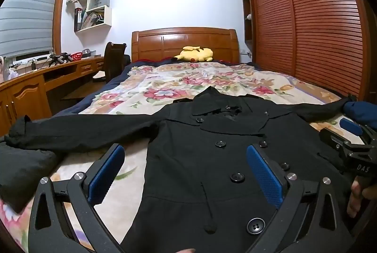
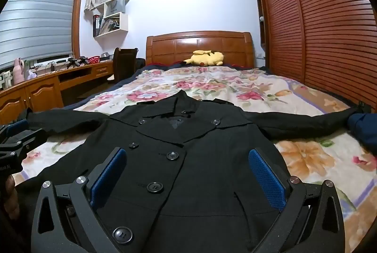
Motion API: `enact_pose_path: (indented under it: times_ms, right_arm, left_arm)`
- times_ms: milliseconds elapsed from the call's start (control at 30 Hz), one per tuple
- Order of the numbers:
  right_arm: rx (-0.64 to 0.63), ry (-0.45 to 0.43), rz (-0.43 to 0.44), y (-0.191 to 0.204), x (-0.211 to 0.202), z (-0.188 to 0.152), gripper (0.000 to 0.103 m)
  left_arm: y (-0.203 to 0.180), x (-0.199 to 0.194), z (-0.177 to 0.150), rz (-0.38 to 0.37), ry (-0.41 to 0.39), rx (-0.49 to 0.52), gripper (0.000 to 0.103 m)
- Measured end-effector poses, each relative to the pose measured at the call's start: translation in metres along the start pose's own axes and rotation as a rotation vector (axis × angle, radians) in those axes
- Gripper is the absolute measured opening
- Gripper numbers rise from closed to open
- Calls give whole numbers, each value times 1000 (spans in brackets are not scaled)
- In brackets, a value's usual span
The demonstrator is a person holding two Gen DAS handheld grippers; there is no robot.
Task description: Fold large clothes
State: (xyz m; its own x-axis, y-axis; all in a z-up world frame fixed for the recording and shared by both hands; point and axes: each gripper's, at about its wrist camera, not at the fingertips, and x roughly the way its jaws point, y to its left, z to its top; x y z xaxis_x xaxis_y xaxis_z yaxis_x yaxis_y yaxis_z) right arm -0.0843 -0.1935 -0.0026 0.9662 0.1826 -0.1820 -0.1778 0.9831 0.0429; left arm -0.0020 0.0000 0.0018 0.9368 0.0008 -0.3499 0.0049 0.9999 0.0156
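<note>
On a bed (image 1: 235, 78) with a flowered cover, a black coat (image 1: 212, 158) lies flat, front up and buttoned, its sleeves stretched out to either side and its collar toward the wooden headboard (image 1: 186, 40). The left hand-held gripper (image 1: 186, 172) hangs over the coat's lower front with its blue pads spread wide, gripping nothing. The right hand-held gripper (image 2: 188, 177) hangs likewise, wide open and empty. A yellow plush toy (image 2: 207, 58) rests by the headboard.

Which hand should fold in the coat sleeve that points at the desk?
Probably the left. The left gripper hangs open over the black coat nearer that sleeve; the right gripper, open too, sits toward the wardrobe side.
</note>
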Motion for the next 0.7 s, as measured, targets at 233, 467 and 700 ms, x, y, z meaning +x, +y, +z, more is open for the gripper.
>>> enact_pose_path:
  times_ms: [233,467,700]
  right_arm:
    - [1,-4,1,-1,0,0,103]
    - [6,-8,1,0,0,0,103]
    - [8,-9,2,-1,0,-1,103]
  left_arm:
    - [-2,-2,3,9,-6,4,103]
    - [4,2,-1,7,-13,6,103]
    - [0,-4,0,9,-12,8,103]
